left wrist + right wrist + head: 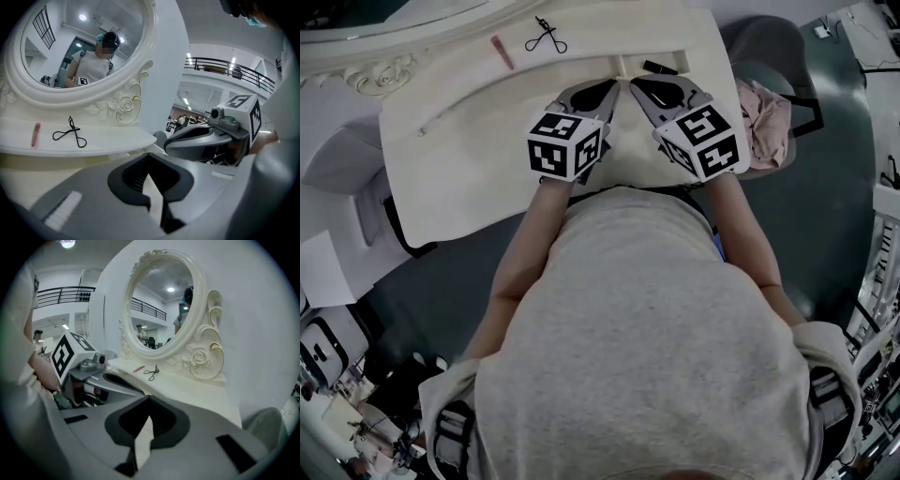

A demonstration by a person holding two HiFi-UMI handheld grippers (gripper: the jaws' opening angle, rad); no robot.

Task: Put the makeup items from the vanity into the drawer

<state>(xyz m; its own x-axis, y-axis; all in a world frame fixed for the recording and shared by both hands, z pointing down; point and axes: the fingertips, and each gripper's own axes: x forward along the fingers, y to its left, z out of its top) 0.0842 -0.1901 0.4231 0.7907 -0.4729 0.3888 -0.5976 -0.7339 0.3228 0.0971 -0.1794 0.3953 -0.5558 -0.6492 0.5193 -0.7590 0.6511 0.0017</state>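
A black eyelash curler (546, 37) (70, 133) (152, 372) and a pink tube (502, 52) (35, 134) (138, 368) lie on the cream vanity's raised back shelf (600, 33). A slim black item (659, 67) lies to the right, just beyond my right gripper. Both grippers hover side by side over the tabletop (469, 169), tips angled toward each other. My left gripper (612, 86) (149, 155) is shut with nothing in it. My right gripper (636, 84) (149, 400) is shut and holds nothing.
The oval mirror (89, 42) (161, 301) in its carved frame stands behind the shelf. A thin pale stick (441, 117) lies on the left of the tabletop. A grey chair with pink cloth (764, 122) stands at the vanity's right end.
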